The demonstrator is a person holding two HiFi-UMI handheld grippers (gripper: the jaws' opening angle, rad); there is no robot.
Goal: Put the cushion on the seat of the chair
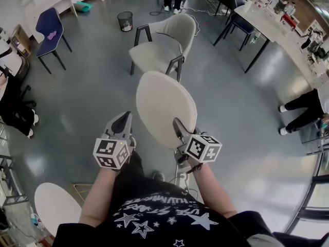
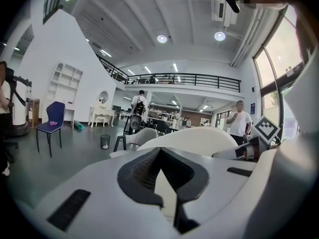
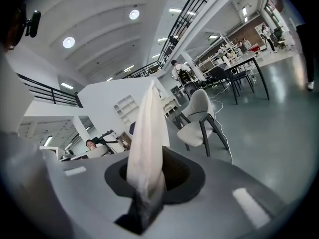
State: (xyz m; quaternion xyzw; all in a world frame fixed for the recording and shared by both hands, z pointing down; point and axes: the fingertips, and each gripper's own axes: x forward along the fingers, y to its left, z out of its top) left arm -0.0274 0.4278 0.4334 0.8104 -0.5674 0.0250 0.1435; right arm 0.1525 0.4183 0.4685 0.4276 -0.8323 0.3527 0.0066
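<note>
Between the two grippers, cushion: a cream oval cushion [image 1: 164, 107] hangs in the air above the grey floor [image 1: 231, 117], on the person's side of the chair and not yet on its seat.
Cushion tilt: in the head view its broad face shows; in the right gripper view it rises edge-on from the jaws as a thin, upright sheet.
Right gripper: the right gripper [image 1: 179, 125] is clamped on the near right edge of the cushion, and the fabric bunches between the dark pads.
Left gripper: the left gripper [image 1: 123, 121] sits just beside the cushion's left edge with a strip of floor between them; its jaws meet at the tips and grip nothing.
Chair: a beige chair [image 1: 162, 48] with dark legs stands straight ahead, its backrest on the far side.
Seat: the seat [image 1: 151, 55] faces the person, and the cushion's far edge comes close to its front in the head view.
Farther off: a black bin [image 1: 125, 20] stands behind the chair to the left, a blue chair [image 1: 50, 32] is well to the left, and a long table [image 1: 267, 22] runs along the right.
By the person's left side: a second pale round pad [image 1: 56, 205] lies low at the left.
</note>
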